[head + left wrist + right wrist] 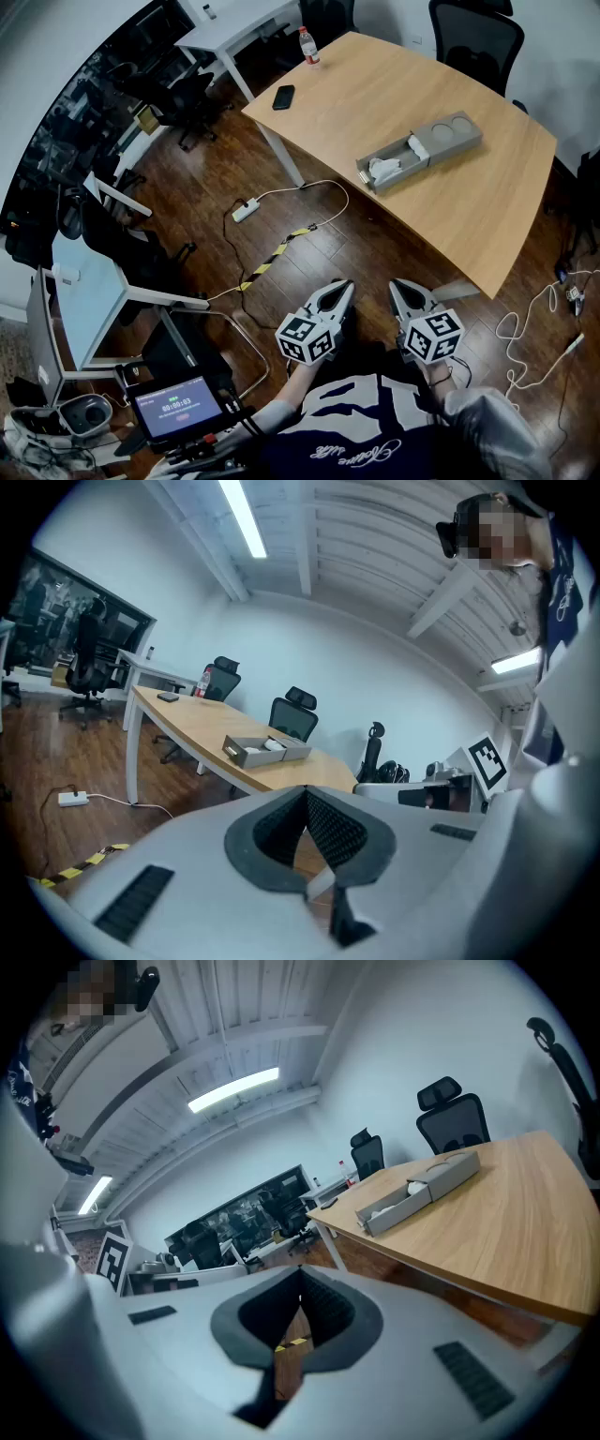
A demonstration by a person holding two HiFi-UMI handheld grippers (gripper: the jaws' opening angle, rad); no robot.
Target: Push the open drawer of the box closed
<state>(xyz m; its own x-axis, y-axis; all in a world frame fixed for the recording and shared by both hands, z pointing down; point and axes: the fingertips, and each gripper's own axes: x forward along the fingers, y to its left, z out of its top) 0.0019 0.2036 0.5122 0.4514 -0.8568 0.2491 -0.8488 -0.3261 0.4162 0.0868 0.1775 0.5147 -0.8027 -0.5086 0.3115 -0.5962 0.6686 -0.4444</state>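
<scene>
The box (pixel 448 136) lies mid-tabletop (pixel 487 206), its drawer (pixel 394 167) drawn out toward the near edge with white items (pixel 383 170) inside. A phone (pixel 283 97) and a bottle (pixel 308 45) sit near the left corner. Left gripper (pixel 341 287) and right gripper (pixel 397 286) hover off the tabletop above the floor, jaws clenched and empty.

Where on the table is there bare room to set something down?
Bare wood lies between the phone and the open drawer, and from the box to the near right edge of the table. Only the far corner, with bottle and phone, is busier.
</scene>
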